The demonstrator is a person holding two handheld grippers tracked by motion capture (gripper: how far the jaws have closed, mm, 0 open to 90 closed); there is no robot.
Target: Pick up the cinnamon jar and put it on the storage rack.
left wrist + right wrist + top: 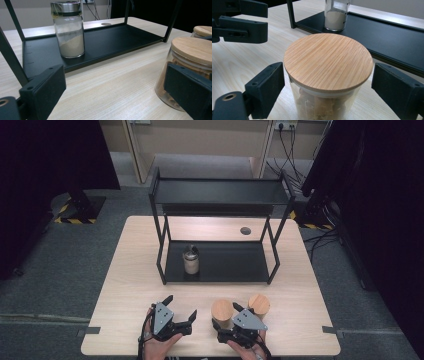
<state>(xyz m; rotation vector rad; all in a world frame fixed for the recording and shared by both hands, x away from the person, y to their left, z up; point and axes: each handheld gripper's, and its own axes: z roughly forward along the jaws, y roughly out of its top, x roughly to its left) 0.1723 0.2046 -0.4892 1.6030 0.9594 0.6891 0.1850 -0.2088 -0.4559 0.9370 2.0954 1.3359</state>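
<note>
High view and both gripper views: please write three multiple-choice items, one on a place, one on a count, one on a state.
1. Where does the metal-lidded powder jar stand?
A. the black rack's top shelf
B. the rack's lower shelf
C. the table

2. How many wooden-lidded jars stand on the table?
A. one
B. two
C. three

3. How do the jaws of the right gripper stand?
A. shut, with nothing between them
B. open, on either side of a jar
C. open, away from every jar

Key: B, it stands on the low black shelf; B, the near jar and the far jar; B, a gap shows beside the near jar's glass.
</note>
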